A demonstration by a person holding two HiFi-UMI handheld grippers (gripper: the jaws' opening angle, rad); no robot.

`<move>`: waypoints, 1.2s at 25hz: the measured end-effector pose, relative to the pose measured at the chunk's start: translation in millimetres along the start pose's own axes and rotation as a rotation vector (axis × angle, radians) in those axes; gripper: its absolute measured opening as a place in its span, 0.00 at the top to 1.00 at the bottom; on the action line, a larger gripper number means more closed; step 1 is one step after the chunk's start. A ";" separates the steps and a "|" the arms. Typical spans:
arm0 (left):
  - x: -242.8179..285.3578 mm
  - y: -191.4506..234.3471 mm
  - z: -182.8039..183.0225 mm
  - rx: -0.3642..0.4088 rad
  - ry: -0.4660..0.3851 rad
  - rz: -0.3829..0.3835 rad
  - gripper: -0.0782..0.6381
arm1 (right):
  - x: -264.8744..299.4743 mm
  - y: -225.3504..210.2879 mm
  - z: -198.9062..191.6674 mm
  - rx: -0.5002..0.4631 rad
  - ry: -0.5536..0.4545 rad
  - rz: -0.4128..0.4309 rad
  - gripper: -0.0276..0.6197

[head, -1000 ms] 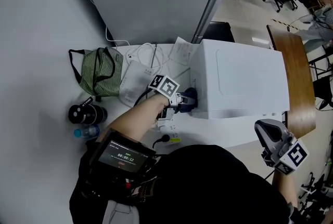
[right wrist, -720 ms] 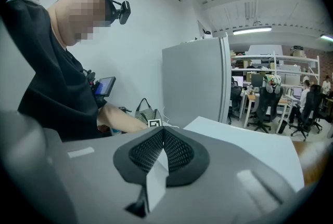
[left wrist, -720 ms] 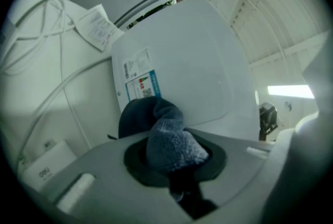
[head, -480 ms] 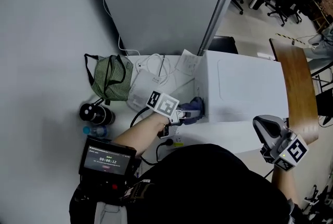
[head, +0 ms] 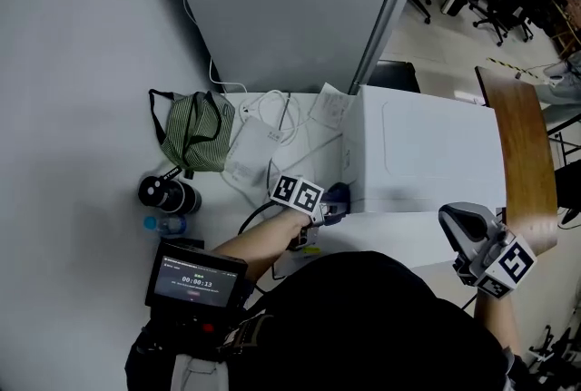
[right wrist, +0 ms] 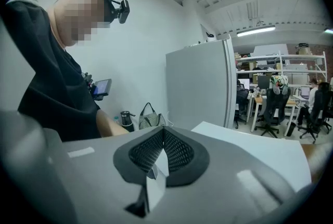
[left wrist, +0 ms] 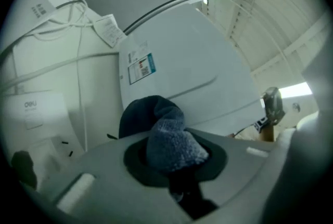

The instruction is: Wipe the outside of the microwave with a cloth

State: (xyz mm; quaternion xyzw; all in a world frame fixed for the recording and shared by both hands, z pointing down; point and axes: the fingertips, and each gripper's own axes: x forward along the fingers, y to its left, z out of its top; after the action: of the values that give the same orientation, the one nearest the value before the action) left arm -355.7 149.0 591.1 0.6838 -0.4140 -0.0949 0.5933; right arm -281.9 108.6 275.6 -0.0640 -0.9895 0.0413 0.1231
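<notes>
The white microwave stands on a white table. My left gripper is shut on a dark blue cloth and holds it against the lower front part of the microwave's left side. In the left gripper view the cloth bulges out of the left gripper, with the microwave's side wall and its label right behind. My right gripper hangs shut with nothing in it off the microwave's front right corner. From the right gripper the microwave's top shows just beyond.
A green striped bag, a black flask and a water bottle stand at the table's left. White cables and a white box lie beside the microwave. A wooden tabletop lies right; a grey partition behind.
My left gripper has slid the cloth a little toward the front along the microwave's left side. The right gripper has stayed where it was.
</notes>
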 end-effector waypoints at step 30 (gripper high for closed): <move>-101.2 -127.7 50.8 0.355 -0.651 0.251 0.82 | -120.8 -86.8 -52.8 -0.097 -0.129 0.177 0.95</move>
State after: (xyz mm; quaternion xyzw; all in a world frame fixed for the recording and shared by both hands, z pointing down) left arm -394.1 174.5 426.7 0.6540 -0.6709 -0.1605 0.3106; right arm -162.7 9.8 306.2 -0.1541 -0.9867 0.0079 0.0517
